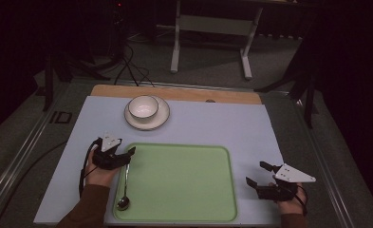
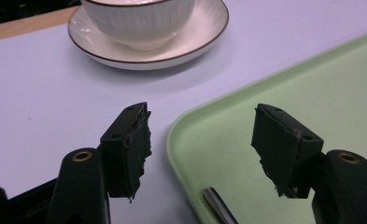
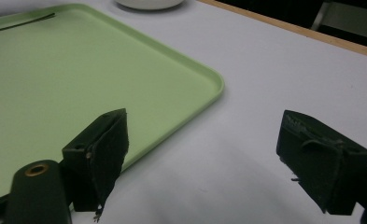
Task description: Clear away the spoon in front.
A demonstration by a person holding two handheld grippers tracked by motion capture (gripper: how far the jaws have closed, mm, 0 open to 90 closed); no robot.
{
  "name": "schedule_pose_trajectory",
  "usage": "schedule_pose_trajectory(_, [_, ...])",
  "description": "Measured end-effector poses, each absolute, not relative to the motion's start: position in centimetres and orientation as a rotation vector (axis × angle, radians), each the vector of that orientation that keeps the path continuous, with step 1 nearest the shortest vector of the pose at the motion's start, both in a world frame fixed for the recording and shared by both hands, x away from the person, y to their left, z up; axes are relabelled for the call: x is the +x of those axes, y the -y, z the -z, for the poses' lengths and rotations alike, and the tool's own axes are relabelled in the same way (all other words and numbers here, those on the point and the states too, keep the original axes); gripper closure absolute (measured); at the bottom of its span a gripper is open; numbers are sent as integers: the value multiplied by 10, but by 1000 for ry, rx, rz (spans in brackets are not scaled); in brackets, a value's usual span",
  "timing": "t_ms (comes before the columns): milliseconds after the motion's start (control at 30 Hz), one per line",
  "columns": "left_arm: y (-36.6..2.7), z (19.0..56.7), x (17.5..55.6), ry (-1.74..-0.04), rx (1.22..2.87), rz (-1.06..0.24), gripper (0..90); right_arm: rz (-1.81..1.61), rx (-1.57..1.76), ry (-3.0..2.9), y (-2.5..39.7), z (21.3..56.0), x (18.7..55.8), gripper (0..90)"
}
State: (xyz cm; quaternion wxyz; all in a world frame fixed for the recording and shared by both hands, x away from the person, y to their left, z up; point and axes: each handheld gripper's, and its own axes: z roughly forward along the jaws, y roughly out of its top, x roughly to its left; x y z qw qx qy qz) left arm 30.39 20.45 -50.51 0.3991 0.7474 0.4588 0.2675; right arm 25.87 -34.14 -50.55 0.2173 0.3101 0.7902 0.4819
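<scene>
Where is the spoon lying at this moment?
In the high view, the spoon lies along the left edge inside the green tray, bowl end toward the person, just below the open left gripper.

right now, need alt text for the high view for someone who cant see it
A person's left gripper, jaws open, sits at the top-left corner of a green tray, above a spoon lying along the tray's left edge. The right gripper rests open beside the tray's right side. A white bowl on a saucer stands farther back.
</scene>
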Motion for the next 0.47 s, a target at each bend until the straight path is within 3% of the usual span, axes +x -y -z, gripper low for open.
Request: schedule_pose_trajectory(467, [-234, 501, 303, -1269, 1767, -738, 386, -1334, 860, -2191, 342, 506, 259, 165])
